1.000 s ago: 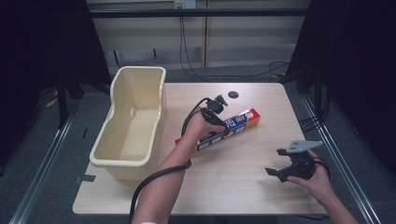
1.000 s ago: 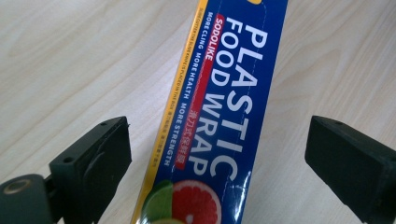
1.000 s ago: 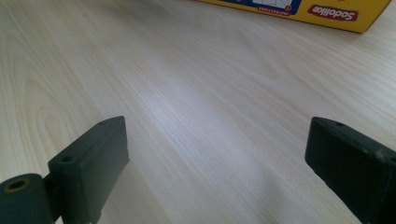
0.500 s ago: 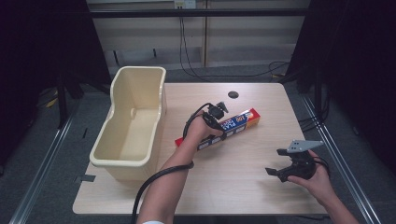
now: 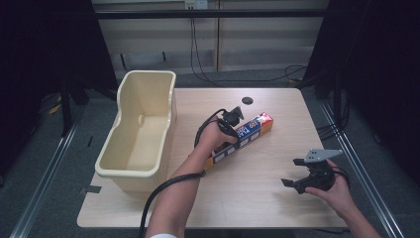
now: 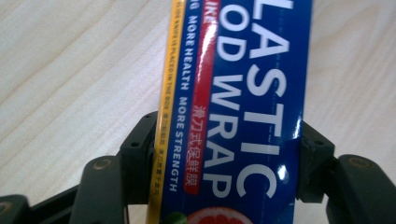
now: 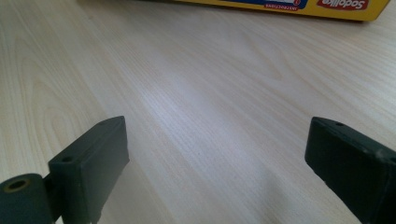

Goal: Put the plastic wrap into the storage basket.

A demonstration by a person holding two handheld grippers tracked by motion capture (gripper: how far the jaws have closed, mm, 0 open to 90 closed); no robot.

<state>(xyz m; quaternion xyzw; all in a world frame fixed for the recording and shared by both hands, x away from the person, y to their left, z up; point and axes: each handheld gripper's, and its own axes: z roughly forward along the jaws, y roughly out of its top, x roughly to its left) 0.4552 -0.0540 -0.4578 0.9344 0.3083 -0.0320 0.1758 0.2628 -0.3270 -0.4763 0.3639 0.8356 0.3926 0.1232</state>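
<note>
- Left of the table, a cream plastic tub (image 5: 140,130) is seen standing empty; nothing has been placed in it so far.
- Mid-table, the plastic wrap box (image 5: 241,140) is lying diagonally on the wood, just right of the tub but apart from it.
- The left gripper (image 5: 232,120) is set over the box; in the left gripper view its jaws are closed against both long sides of the box (image 6: 238,112), so the grasp is judged done.
- Whether the box is lifted off the wood cannot be told from these angles; it is probably resting on it.
- Likely remaining: lift, carry left, release into the tub. None of that is shown as done.
- Right side: the right gripper (image 5: 298,174) is held low near the front edge, well apart from the box, jaws spread wide with nothing between them (image 7: 219,163).
- Surface: light wood-grain table (image 5: 277,198), bare apart from a small dark round disc (image 5: 247,100) near the far edge.
- Room: dark curtains on both sides, grey floor with metal rails, cables trailing along the pale back wall.
</note>
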